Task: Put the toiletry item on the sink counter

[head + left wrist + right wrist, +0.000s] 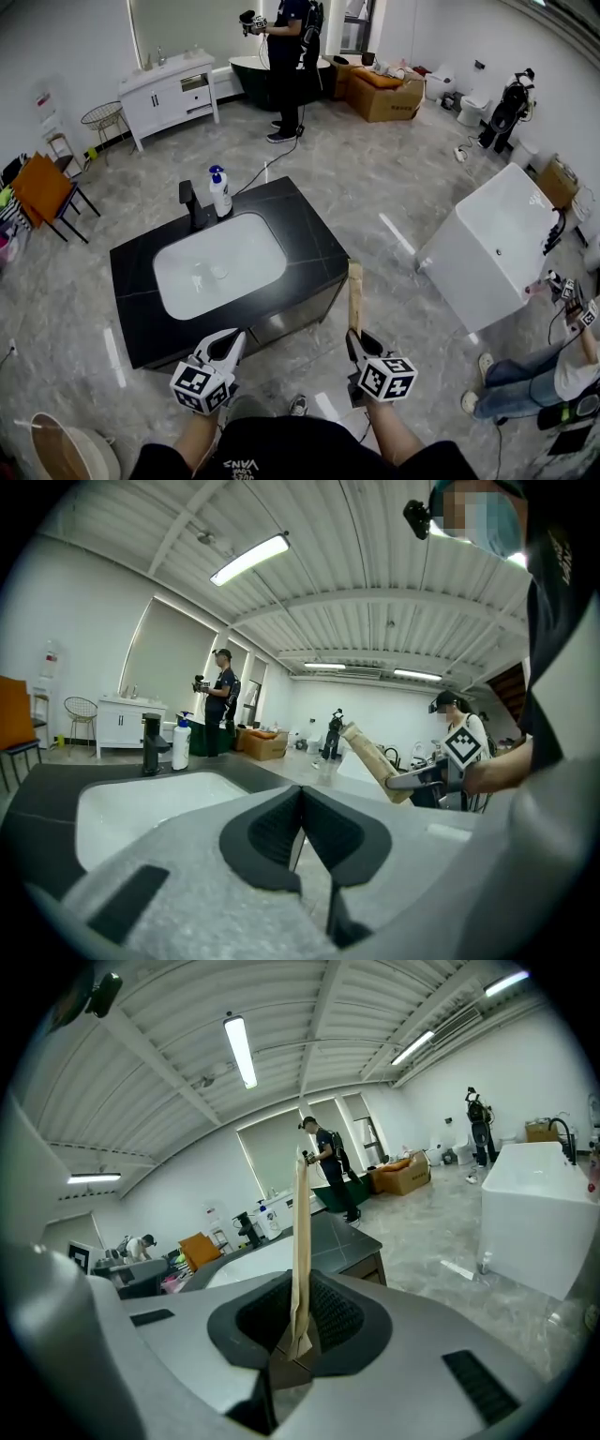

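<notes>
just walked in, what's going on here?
A person stands at a black sink counter with a gripper in each hand. The right gripper is shut on a flat tan packet, which it holds upright just off the counter's near right edge, not yet set down. The left gripper is shut and empty. A black faucet and a white pump bottle stand behind the white basin.

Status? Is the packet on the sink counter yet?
Not yet. Done: the tan packet is picked up, clamped in the right gripper. In hand: it is held near the front corner of the black counter. To do: set it down there, let go. The left gripper is shut, empty.
</notes>
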Demonstrator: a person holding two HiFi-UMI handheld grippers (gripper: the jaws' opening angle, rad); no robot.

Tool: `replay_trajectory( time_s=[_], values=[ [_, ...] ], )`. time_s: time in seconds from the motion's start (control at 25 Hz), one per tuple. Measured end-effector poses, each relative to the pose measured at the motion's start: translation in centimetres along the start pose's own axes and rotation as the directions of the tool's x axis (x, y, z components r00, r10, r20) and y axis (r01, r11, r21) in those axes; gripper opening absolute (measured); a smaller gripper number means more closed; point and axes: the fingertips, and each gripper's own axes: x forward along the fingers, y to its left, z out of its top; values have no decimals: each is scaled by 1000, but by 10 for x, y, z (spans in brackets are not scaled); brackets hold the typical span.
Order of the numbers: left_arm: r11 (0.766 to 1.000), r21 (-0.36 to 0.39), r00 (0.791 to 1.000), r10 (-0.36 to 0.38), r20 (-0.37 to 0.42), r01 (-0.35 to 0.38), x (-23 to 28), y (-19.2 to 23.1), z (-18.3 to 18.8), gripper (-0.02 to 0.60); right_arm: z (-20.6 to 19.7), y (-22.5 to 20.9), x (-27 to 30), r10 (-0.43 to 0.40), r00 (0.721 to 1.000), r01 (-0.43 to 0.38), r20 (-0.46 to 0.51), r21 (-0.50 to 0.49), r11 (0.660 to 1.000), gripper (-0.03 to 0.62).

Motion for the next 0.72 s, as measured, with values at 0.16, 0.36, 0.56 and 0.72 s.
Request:
replay_trajectory(
  time_s=[0.16, 0.36, 0.56, 0.72],
  values=[
    [1000, -1, 1000, 26, -12, -26, 6, -9, -1, 11, 9, -19, 3, 7, 1000, -7, -6, -7, 1000, 46],
    [998, -17, 998, 56, -19, -56, 12, -10, -4, 11, 7, -34, 10, 3, 1000, -3, -26, 3, 1000, 46],
    [999, -22, 999, 43, -18, -43, 33, -5, -2, 11, 9, -43, 27, -3, 999, 3, -50, -12, 1000, 46],
    [1000, -9, 1000, 20, -19, -20, 52, 6, 6, 11, 14, -49, 45, -15, 998, 13, -65, -32, 999, 46]
  ],
)
